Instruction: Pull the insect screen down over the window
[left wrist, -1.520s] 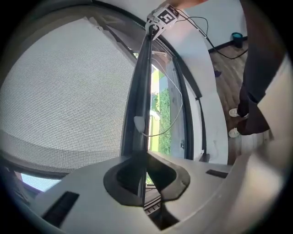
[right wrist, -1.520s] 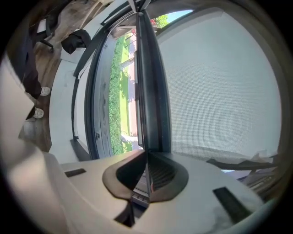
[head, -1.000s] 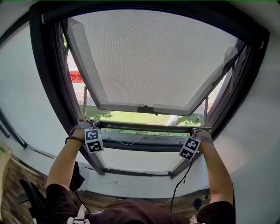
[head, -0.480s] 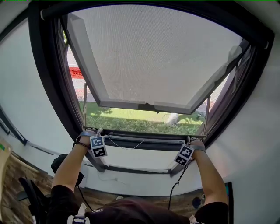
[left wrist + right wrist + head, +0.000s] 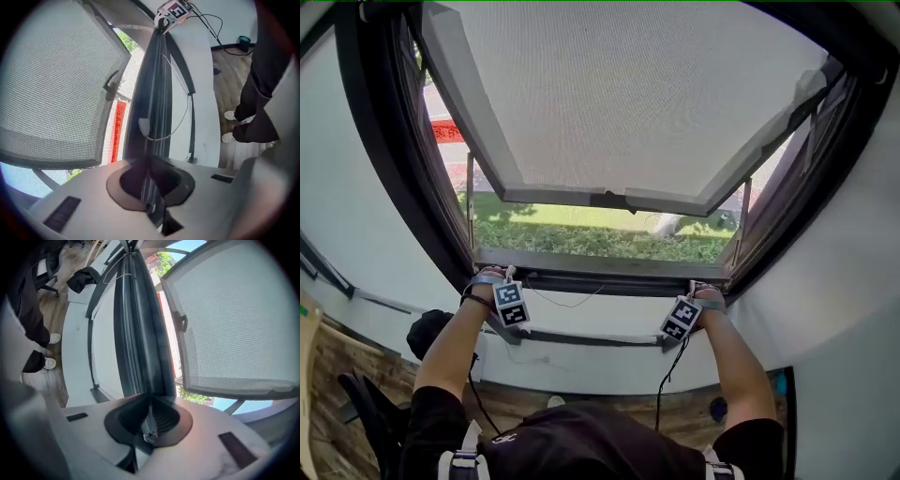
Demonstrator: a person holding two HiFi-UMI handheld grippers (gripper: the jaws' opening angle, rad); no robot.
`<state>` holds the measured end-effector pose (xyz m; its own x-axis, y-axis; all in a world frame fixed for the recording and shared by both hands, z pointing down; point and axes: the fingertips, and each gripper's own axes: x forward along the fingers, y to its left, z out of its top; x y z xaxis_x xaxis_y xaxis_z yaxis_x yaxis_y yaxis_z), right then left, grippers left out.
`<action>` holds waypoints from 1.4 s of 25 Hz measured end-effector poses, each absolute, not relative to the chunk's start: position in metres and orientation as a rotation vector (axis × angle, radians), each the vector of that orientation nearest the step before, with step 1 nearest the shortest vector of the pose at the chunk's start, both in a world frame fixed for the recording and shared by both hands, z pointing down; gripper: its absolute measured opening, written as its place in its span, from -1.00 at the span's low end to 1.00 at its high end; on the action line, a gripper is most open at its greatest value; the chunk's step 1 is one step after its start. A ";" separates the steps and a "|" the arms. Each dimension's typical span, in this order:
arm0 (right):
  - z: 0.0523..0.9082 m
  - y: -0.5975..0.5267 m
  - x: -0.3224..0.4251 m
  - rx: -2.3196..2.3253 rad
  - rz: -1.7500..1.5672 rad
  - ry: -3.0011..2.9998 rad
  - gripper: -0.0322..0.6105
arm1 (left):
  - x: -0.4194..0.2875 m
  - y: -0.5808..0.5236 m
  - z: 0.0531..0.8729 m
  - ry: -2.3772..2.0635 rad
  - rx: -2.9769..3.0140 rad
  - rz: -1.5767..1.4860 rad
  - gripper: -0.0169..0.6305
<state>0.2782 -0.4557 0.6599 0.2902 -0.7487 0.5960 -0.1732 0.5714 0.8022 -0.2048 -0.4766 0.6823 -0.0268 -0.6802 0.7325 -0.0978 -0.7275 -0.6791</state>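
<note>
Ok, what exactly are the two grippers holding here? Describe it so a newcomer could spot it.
Find the big dark-framed window with its sash swung outward. Across the bottom of the opening runs a slim dark horizontal bar. Unlike the fixed frame rails around it, it is clamped at both ends, by the left gripper and the right gripper, and a thin cord droops below it.

Head view faces window [image 5: 394,169]; gripper views close along shared screen bar [image 5: 600,269].

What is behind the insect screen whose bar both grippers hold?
Seen above the screen bar: the open window sash, tilted outward, then grass and a hedge. The sash's pale pane hides whatever lies beyond it.
</note>
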 end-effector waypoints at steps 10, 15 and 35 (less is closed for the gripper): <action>0.677 -0.466 0.282 0.930 -0.463 -1.234 -0.81 | -0.203 -0.483 0.703 0.842 -1.806 -1.816 -0.89; 0.700 -0.464 0.285 0.902 -0.456 -1.193 -0.83 | -0.205 -0.481 0.720 0.844 -1.790 -1.864 -0.91; 0.706 -0.438 0.278 0.766 -0.278 -1.304 -0.34 | -0.202 -0.463 0.733 0.800 -1.957 -1.895 -0.32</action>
